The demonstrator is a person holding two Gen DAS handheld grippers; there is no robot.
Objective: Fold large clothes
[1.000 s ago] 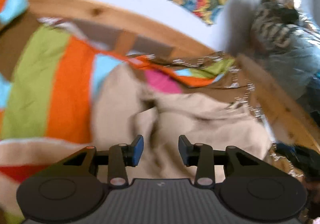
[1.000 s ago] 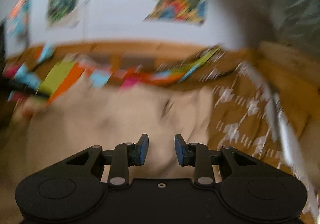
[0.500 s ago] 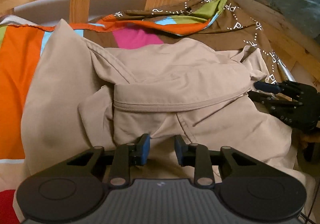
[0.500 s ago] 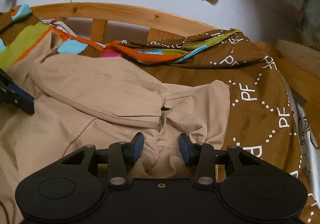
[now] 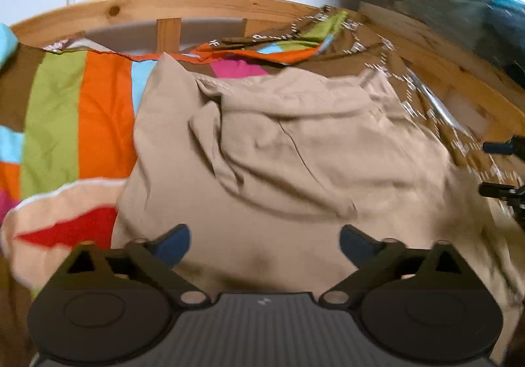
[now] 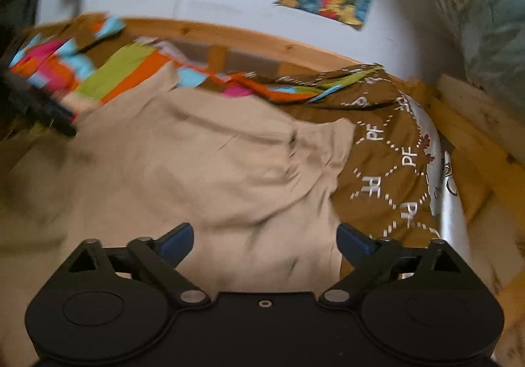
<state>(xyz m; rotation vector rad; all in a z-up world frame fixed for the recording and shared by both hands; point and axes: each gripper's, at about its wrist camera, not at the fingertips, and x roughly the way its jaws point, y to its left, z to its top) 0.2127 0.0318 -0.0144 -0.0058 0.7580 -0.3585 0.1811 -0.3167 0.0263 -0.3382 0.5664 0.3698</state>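
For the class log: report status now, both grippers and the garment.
Left gripper open, holding nothing. Right gripper open, holding nothing. Beige garment rumpled on the bedspread, not folded flat. Nothing in the way.

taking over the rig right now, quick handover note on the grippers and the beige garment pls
Left hand-held gripper: wide open, holding nothing, poised over the near part of the beige garment.
Right hand-held gripper: wide open, also empty, over the garment's near right part.
Garment: lies rumpled on the colourful bedspread, with one layer thrown loosely across the middle.
Done: at most a rough first fold; edges are not aligned.
Left: probably regrip the near edge, smooth out the wrinkles and finish the folds.
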